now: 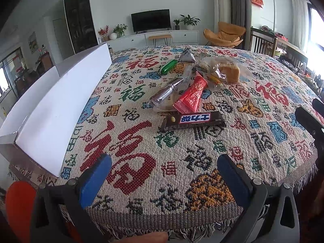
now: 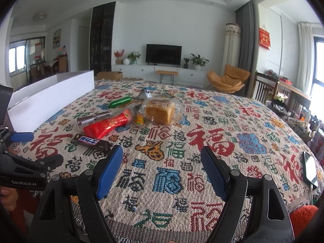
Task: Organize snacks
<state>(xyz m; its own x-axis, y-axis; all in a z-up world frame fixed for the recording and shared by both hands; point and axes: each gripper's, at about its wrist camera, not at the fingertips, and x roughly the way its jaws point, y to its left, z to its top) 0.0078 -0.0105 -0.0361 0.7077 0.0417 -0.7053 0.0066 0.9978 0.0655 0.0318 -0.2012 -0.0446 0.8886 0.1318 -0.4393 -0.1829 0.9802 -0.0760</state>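
Your left hand-held gripper and right hand-held gripper both hover over the surface's near edge, jaws spread wide, pointing downward, nothing between them.

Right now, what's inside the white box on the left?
Only bare white inner walls of the white box show near its rim; no snack is visible. Its floor is hidden by the near wall in both views.

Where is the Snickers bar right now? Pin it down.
The Snickers bar lies flat on the patterned tablecloth, nearest snack to both grippers, just in front of the red packet, right of the white box.
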